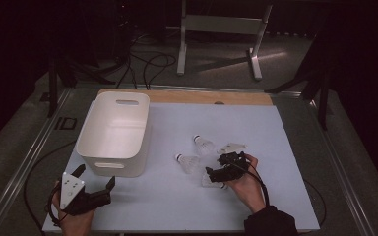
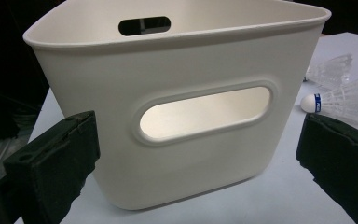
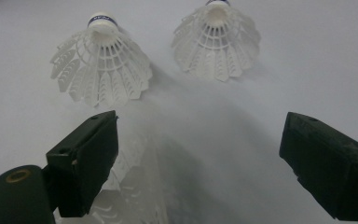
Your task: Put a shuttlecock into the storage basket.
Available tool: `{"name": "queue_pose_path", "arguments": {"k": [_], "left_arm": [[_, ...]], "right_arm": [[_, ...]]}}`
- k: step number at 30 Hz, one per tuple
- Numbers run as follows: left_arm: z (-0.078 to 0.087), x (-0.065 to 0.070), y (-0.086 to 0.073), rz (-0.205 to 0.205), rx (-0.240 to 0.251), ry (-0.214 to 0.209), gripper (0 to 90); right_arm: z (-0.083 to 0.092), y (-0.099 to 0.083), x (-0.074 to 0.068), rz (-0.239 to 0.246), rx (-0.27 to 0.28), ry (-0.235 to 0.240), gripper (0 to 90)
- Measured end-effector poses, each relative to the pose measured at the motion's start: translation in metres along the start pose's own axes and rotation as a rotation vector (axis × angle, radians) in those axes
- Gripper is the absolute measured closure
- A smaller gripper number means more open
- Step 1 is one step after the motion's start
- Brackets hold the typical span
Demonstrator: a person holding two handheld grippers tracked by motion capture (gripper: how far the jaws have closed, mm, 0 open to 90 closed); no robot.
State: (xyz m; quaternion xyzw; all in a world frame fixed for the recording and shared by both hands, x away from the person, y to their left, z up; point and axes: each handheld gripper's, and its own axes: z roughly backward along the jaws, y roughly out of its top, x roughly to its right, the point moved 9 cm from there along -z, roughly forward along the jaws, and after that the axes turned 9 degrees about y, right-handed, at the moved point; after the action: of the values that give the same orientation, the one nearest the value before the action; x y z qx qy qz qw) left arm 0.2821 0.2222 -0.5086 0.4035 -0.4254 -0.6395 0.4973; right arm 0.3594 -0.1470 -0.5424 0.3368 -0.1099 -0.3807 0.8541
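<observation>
Third shuttlecock (image 3: 135, 186), blurred, low between the jaws of the right gripper (image 3: 198, 158), close against the left jaw; touching or not, cannot tell. Jaws spread wide, clamped on nothing. In the high view, same shuttlecock (image 1: 209, 181) on the table (image 1: 177, 206) under the right gripper (image 1: 225, 168), right hand (image 1: 246, 189) behind it. Two more shuttlecocks just beyond: one far left (image 3: 100, 63), one far right (image 3: 216, 39), corks pointing away, both clear of the jaws. Left of these, white bin (image 1: 114, 132). Near its near wall, left gripper (image 1: 94, 183) with jaws wide apart, holding nothing, facing the bin's handle slot (image 2: 205, 114), not touching.
</observation>
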Motion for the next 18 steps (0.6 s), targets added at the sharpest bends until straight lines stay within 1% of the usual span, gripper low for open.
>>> {"name": "queue_pose_path", "arguments": {"k": [2, 5, 6, 7, 8, 9, 10, 12, 13, 14, 16, 18], "left_arm": [[0.0, 0.0, 0.0, 0.0, 0.0, 0.0, 0.0], [0.0, 0.0, 0.0, -0.002, -0.001, 0.0, 0.0], [0.0, 0.0, 0.0, -0.002, 0.0, 0.0, 0.0], [0.0, 0.0, 0.0, -0.002, 0.0, 0.0, 0.0], [0.0, 0.0, 0.0, -0.003, -0.001, 0.001, 0.0], [0.0, 0.0, 0.0, -0.002, -0.001, 0.001, 0.0], [0.0, 0.0, 0.0, -0.002, -0.002, 0.001, 0.0], [0.0, 0.001, 0.0, -0.002, -0.003, 0.002, 0.0], [0.0, 0.001, 0.0, -0.002, -0.003, 0.002, 0.0], [-0.001, 0.001, -0.001, -0.004, -0.005, 0.0, 0.0], [-0.001, 0.002, -0.001, -0.006, -0.006, 0.0, 0.0], [-0.001, 0.002, -0.001, -0.006, -0.006, -0.001, 0.0]], "right_arm": [[0.008, -0.003, 0.003, -0.001, -0.004, -0.011, 12.3], [0.013, -0.004, 0.005, -0.003, -0.006, -0.017, 13.4], [0.017, -0.008, 0.007, -0.008, -0.004, -0.019, 14.2], [0.017, -0.008, 0.007, -0.008, -0.004, -0.019, 14.2], [0.02, -0.011, 0.009, -0.016, -0.01, -0.023, 14.9], [0.02, -0.011, 0.009, -0.016, -0.01, -0.023, 14.9], [0.022, -0.018, 0.013, -0.035, -0.019, -0.029, 17.1], [0.025, -0.024, 0.016, -0.046, -0.03, -0.034, 19.5], [0.025, -0.024, 0.016, -0.046, -0.03, -0.034, 19.5], [0.028, -0.03, 0.018, -0.06, -0.036, -0.035, 23.0], [0.031, -0.035, 0.019, -0.072, -0.036, -0.023, 27.2], [0.034, -0.038, 0.02, -0.084, -0.032, -0.009, 36.3]]}}
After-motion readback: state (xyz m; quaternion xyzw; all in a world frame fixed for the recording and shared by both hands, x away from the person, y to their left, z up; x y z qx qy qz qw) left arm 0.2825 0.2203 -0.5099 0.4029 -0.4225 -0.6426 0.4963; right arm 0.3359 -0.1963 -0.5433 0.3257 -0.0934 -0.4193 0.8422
